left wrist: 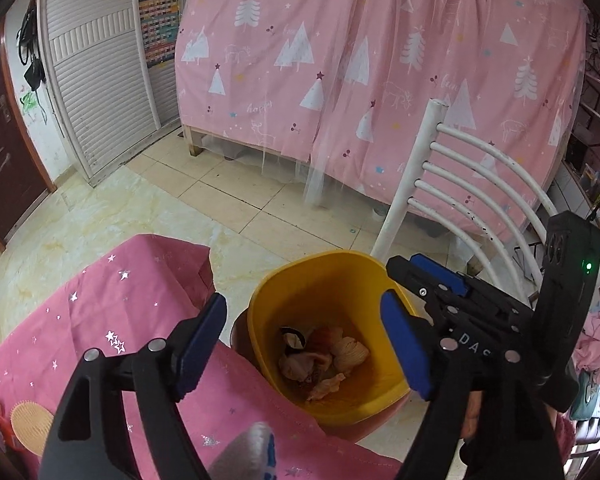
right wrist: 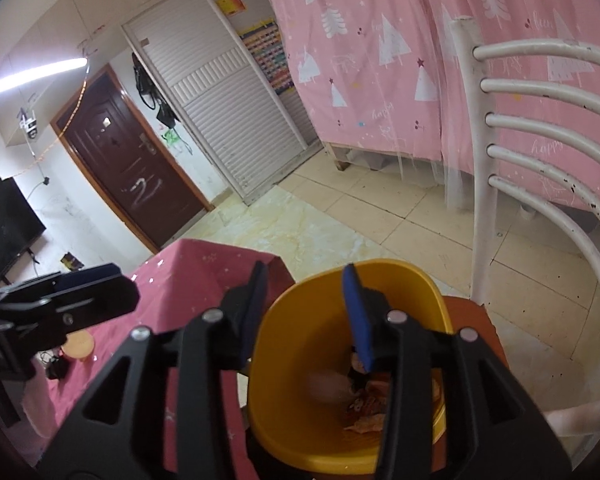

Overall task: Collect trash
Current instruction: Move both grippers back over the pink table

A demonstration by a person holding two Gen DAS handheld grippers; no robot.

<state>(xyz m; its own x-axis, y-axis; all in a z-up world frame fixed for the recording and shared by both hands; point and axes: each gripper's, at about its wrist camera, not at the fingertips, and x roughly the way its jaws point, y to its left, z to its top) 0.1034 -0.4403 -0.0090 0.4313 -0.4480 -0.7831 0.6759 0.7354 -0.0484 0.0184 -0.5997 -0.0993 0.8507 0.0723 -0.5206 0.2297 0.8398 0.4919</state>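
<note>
The yellow bin (right wrist: 404, 292) stands on a stool beside the pink-clothed table (left wrist: 112, 304), crumpled trash (left wrist: 324, 356) at its bottom. Both claws hang above it — right gripper (right wrist: 306, 312) and left gripper (left wrist: 304, 344) spread, holding nothing. Judging by this, release only well inside the rim.

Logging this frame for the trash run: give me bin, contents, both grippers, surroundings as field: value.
bin: yellow plastic bin, upright beside the pink star-print tablecloth
contents: crumpled wrappers and scraps at the bottom
left gripper: open, empty, over the bin
right gripper: open, empty, over the bin
behind: white slatted chair
</note>
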